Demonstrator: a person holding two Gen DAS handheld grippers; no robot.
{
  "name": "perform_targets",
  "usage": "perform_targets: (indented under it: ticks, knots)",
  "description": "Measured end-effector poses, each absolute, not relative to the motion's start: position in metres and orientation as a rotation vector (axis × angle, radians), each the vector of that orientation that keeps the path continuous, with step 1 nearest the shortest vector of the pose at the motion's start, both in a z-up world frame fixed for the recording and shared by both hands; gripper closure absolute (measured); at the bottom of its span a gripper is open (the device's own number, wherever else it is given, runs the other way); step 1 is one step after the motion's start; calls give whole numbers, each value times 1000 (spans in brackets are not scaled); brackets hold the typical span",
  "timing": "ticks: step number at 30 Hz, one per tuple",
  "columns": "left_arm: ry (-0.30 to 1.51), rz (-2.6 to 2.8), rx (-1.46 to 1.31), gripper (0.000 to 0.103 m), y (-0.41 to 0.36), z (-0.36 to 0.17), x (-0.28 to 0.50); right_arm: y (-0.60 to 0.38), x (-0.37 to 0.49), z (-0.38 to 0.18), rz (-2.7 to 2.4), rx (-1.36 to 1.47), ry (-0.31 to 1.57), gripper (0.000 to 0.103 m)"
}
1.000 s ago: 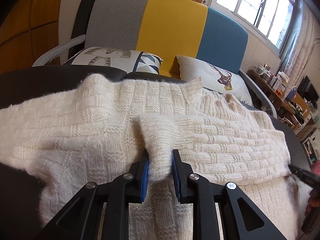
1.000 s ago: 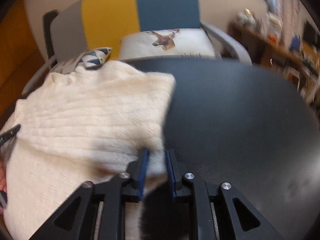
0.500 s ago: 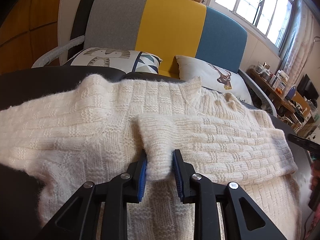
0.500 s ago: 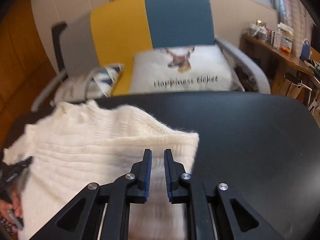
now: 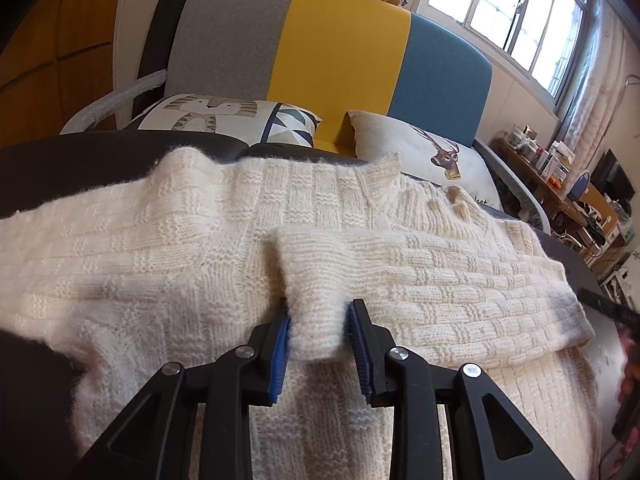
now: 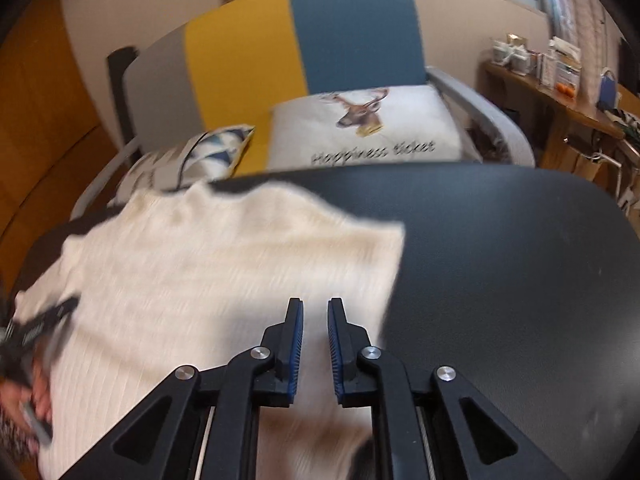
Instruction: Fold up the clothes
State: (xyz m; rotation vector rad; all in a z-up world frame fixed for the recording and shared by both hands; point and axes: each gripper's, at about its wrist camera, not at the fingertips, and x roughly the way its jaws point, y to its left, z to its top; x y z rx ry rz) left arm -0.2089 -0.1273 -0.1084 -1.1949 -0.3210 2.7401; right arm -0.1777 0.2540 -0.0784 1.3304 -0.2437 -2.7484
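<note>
A cream knitted sweater [image 5: 160, 248] lies spread on the dark table [image 5: 72, 164]. One sleeve [image 5: 440, 280] is folded across its body. My left gripper [image 5: 318, 322] is shut on the cuff of that sleeve [image 5: 316, 332] and holds it just above the sweater. In the right wrist view the sweater [image 6: 200, 264] is blurred by motion. My right gripper [image 6: 315, 320] hovers over its right edge, jaws slightly apart with nothing between them. The left gripper shows at that view's left edge [image 6: 36, 328].
A grey, yellow and blue sofa [image 5: 340, 56] with a patterned cushion [image 5: 224, 120] and a deer cushion [image 6: 368, 128] stands behind the table. A cluttered wooden shelf [image 6: 560, 88] is at the right. Bare table [image 6: 500, 240] lies right of the sweater.
My right gripper let go of the sweater's edge, rose and drew back, and its jaws have parted a little. My left gripper kept hold of the cuff and barely moved.
</note>
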Motion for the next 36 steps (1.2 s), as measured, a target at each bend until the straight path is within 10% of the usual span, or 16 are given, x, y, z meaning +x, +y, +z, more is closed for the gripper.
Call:
perform_targets:
  ticks: [16, 36]
  knots:
    - [-560, 2842, -1213, 47, -217, -74, -176, 138, -158, -75, -2660, 1289, -39, 80]
    - [-1655, 3156, -1511, 30, -520, -119, -128, 65, -138, -105, -2588, 1248, 90, 78]
